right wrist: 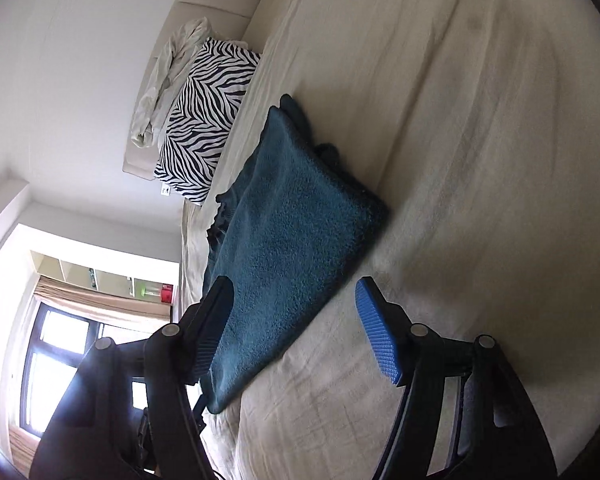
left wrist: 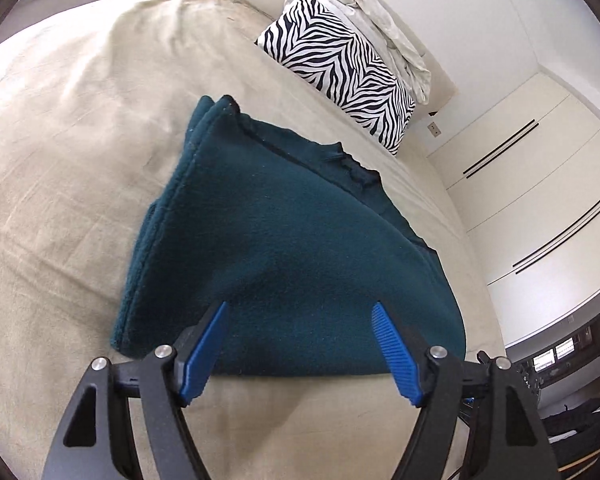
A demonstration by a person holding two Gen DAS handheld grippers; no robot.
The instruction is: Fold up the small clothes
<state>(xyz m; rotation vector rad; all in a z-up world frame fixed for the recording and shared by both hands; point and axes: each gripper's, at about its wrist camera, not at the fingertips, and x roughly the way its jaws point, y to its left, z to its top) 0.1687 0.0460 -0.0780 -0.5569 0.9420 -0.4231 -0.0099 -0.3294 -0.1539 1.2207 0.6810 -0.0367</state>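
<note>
Teal fleece garment (left wrist: 268, 240), already folded to a thick pad, lies on the bed (left wrist: 60, 160) w/ its long axis running away toward the zebra pillow (left wrist: 340, 68). Left gripper (left wrist: 300, 308) is nearer, fingers wide & empty, straddling the near folded edge. Right gripper (right wrist: 294, 288) is also wide & empty, w/ the garment's corner between its fingers; contact is prob. none, hard to tell.

Both wrist views close above garment (left wrist: 284, 248); bed (right wrist: 480, 160) shared.
</note>
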